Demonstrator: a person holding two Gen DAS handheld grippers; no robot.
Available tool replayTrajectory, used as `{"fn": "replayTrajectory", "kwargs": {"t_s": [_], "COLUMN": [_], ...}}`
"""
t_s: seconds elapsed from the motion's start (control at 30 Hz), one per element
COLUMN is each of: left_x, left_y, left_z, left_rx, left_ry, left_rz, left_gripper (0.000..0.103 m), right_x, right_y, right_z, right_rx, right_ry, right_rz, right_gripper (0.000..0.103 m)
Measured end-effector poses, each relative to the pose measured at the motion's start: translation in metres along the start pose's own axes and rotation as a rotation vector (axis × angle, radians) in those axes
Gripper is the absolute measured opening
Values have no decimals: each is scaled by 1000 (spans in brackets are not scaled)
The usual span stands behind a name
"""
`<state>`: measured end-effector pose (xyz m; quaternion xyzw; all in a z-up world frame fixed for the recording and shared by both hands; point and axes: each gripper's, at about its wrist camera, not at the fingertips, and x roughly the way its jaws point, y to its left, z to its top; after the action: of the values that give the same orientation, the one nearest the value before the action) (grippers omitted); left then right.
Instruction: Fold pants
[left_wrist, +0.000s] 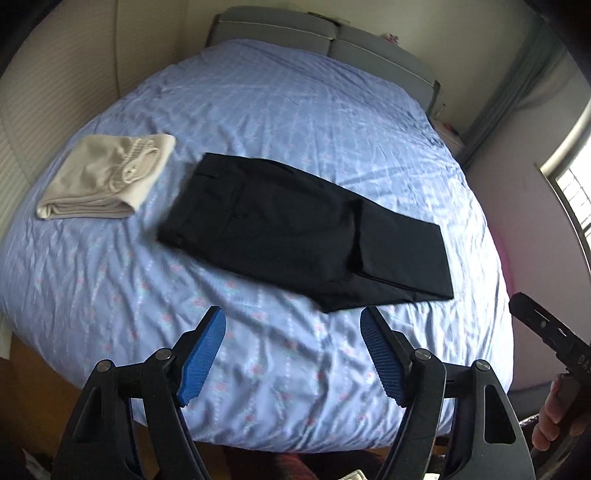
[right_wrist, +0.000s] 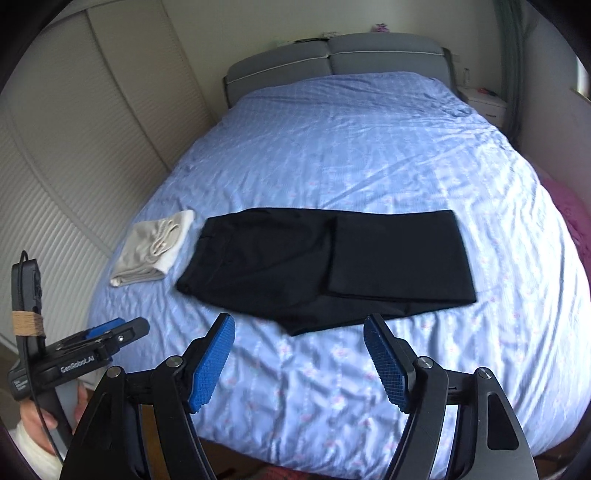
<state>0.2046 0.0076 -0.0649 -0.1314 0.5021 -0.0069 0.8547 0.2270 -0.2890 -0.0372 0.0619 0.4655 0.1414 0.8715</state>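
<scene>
left wrist view:
left gripper (left_wrist: 291, 354): jaws spread wide, blue pads bare, holding nothing, hovering over the near edge of the bed.
black pants (left_wrist: 306, 229): lying flat on the blue bedsheet (left_wrist: 277, 110), ahead of the gripper and apart from it; long axis slants from waistband at far left to folded end at near right.
look of pants: legs stacked, lower legs already doubled back over the thigh part, edges fairly even, few wrinkles.
grey folded garment (left_wrist: 103, 177): just left of the waistband, not touching.
right gripper (left_wrist: 546, 332): only its dark body shows at the right edge.

right wrist view:
right gripper (right_wrist: 299, 358): jaws wide apart, empty, above the sheet near the bed's foot.
pants position (right_wrist: 325, 262): straight ahead, long axis running left to right across the view, waistband left, folded end right.
nearer hand: judged, the right gripper sits closer to the folded end, the left gripper (right_wrist: 110, 332) closer to the waistband.
next fold: likely 1 more fold across the long axis.
</scene>
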Motion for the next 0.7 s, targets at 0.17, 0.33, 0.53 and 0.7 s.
{"fn": "replayTrajectory", "kwargs": {"t_s": [0.17, 0.33, 0.53, 0.7], "left_x": [8, 29, 74, 124], "left_y": [66, 119, 173, 202], "left_z": [20, 44, 74, 100], "left_rx": [32, 129, 160, 176], "left_ry": [12, 54, 121, 169], "left_rz": [-30, -51, -151, -228], "left_gripper": [74, 73, 66, 58], "right_x": [32, 82, 139, 186], "right_y": [64, 130, 191, 218], "right_z": [8, 10, 18, 31], "right_rx": [-63, -69, -110, -150], "right_ry": [3, 68, 140, 197], "right_rz": [-5, -3, -44, -104], "right_gripper": [73, 73, 73, 73]}}
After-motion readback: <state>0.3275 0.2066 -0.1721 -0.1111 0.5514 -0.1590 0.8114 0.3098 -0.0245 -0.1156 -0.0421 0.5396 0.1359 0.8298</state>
